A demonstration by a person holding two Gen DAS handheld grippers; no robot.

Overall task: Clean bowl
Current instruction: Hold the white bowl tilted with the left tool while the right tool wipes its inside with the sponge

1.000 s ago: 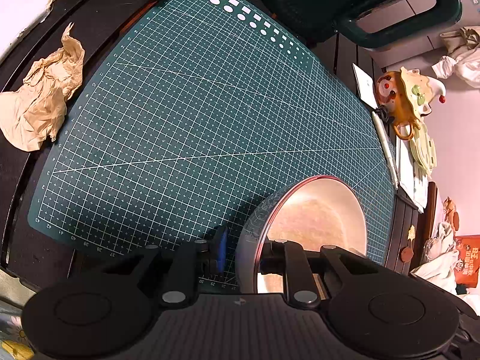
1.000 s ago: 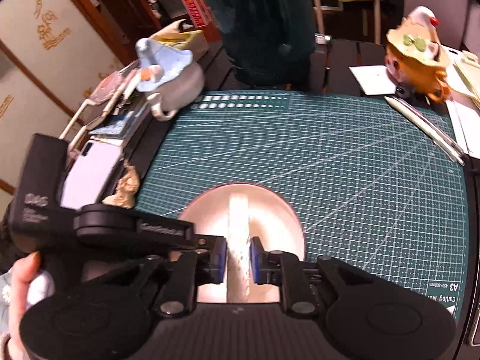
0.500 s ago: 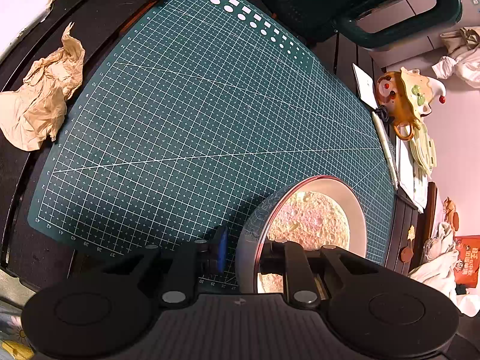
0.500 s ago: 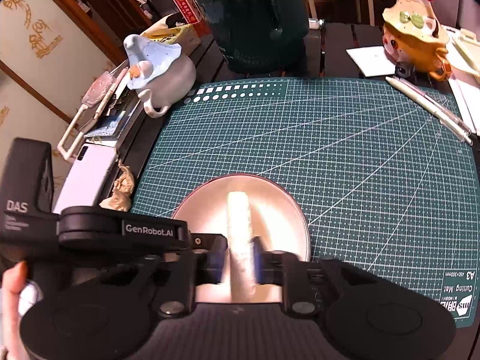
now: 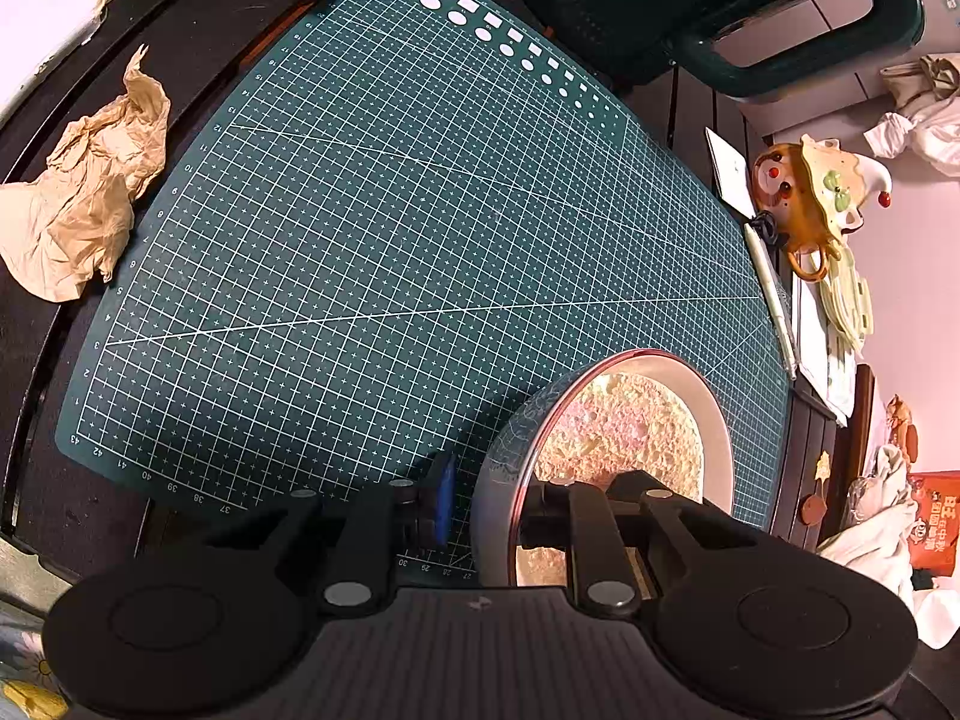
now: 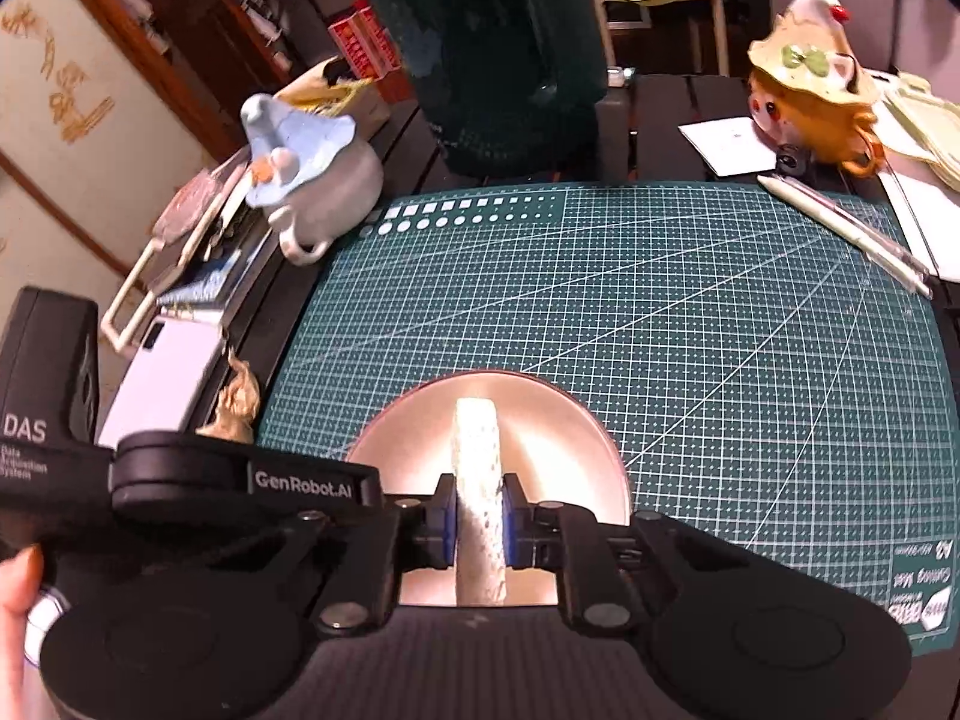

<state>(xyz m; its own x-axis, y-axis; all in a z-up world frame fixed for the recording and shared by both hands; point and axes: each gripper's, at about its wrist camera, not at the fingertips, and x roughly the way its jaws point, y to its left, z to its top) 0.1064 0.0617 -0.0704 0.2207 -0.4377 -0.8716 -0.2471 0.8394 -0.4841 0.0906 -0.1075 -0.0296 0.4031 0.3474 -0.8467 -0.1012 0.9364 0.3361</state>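
Clutter rings a green cutting mat (image 6: 690, 312) on the dark counter (image 5: 198, 30), where the bowl (image 5: 717, 414) sits at the mat's near edge, left tongs (image 5: 480, 510) pinching its rim, right tongs (image 6: 478, 519) pinching a sponge (image 6: 477, 450) inside it.

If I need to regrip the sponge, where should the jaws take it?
Across its two flat faces, coming from above. The sponge stands on edge inside the bowl, thin edge up, so the faces offer parallel surfaces. The right gripper already clamps it this way, probably the best hold, clear of the bowl's wall.
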